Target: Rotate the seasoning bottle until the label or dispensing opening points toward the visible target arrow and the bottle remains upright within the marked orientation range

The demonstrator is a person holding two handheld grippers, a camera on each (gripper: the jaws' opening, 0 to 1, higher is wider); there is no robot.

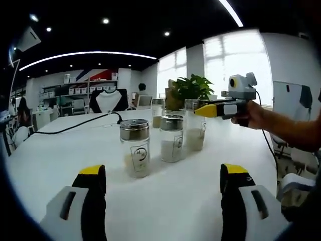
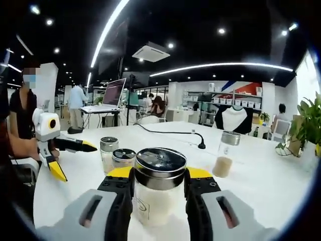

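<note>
A glass seasoning bottle (image 2: 156, 193) with a metal lid and pale powder stands upright on the white table (image 2: 261, 186), and my right gripper (image 2: 159, 173) is shut on its sides. In the left gripper view the same bottle (image 1: 195, 131) is the far right one, with my right gripper (image 1: 204, 110) reaching it from the right in a person's hand. My left gripper (image 1: 164, 170) is open near the table's front, short of two other bottles (image 1: 135, 148) (image 1: 172, 138). From the right gripper view, my left gripper (image 2: 74, 159) shows open at the left.
A further bottle (image 2: 224, 153) stands alone to the right. A black cable (image 1: 75, 125) runs across the table's far part. A potted plant (image 1: 190, 88) stands at the back. Office desks, a laptop (image 2: 108, 98) and people fill the room behind.
</note>
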